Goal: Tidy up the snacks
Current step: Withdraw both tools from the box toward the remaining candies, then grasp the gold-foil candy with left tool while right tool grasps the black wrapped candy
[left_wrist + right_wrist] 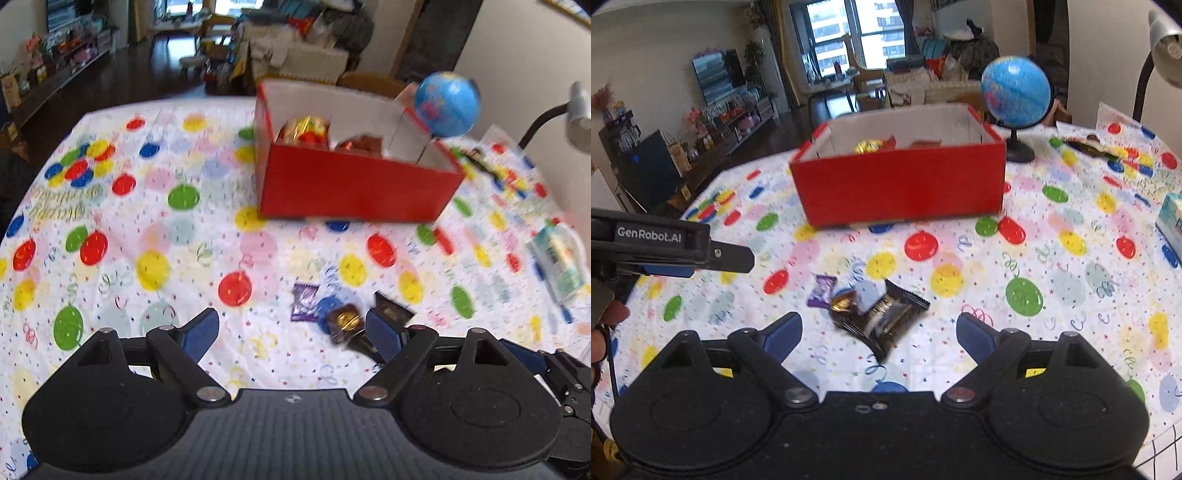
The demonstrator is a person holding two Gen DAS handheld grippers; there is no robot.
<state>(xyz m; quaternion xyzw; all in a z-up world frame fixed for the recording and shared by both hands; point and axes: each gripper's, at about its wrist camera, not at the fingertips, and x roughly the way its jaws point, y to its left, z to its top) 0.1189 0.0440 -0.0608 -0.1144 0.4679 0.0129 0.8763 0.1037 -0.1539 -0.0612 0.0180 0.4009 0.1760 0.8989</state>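
Right gripper point(879, 334) spread wide, nothing between the jaws; left gripper point(291, 330) likewise wide and empty. Three loose snacks clustered on the balloon-print tablecloth point(1052, 280), lower centre of the right wrist view: purple candy wrapper point(822, 291) at left, gold-foil chocolate point(844, 304) touching or just beside it, black snack packet point(886, 317) at right, overlapping the chocolate's edge. Long axis of black packet diagonal, upper right to lower left, its lower corner reaching in between the right fingertips. Packet roughly centred in the right gripper's gap, slightly ahead of the pads. In the left wrist view the same cluster off to the right of centre: purple wrapper point(304, 301) ahead of the gap, chocolate point(345, 321) just beside the right-hand blue pad point(384, 334), black packet point(393, 308) largely hidden behind that pad. Judgement: right gripper better aligned for the black packet; left gripper needs a shift toward frame right, purple wrapper its nearest clear target. Diagonal lie of packet likely calls for a slight wrist roll to close across the short side. Red cardboard box point(901, 184), upper centre, open top, dividers visible in the left view, some wrapped sweets already inside; well apart from the cluster, beyond it. Blue globe point(1015, 92) just right of the box. Motion blur in both views; fine contact between the snacks not certain.
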